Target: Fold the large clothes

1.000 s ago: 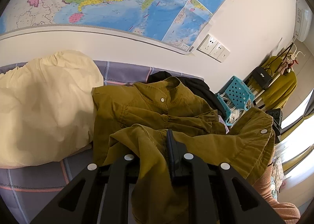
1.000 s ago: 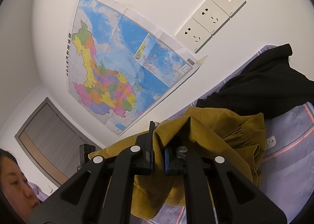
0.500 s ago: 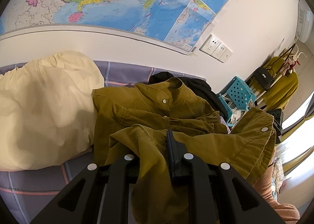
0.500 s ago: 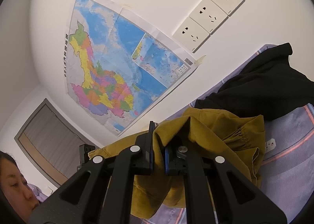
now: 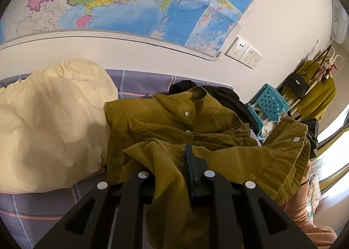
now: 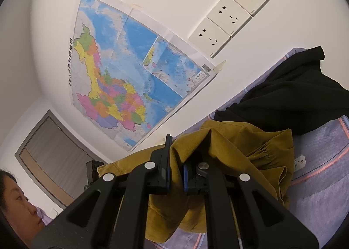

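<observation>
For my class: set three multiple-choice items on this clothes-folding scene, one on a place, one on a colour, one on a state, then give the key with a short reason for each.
1. Where does the black garment lie relative to the olive shirt?
A. Behind it, nearer the wall
B. Under the cream bedding
C. Hanging on the rack

2. What colour is the perforated basket past the bed's edge?
A. Red
B. Turquoise
C. White

3. What is the right gripper doing?
A. Standing open above the bed
B. Shut on the black garment
C. Shut on a fold of the olive shirt

Key:
1 A: the black cloth shows just beyond the shirt's collar, toward the wall.
2 B: its holed side is plainly turquoise.
3 C: olive fabric is pinched between the two fingers and drapes down from them; the left gripper clamps the same shirt.
</observation>
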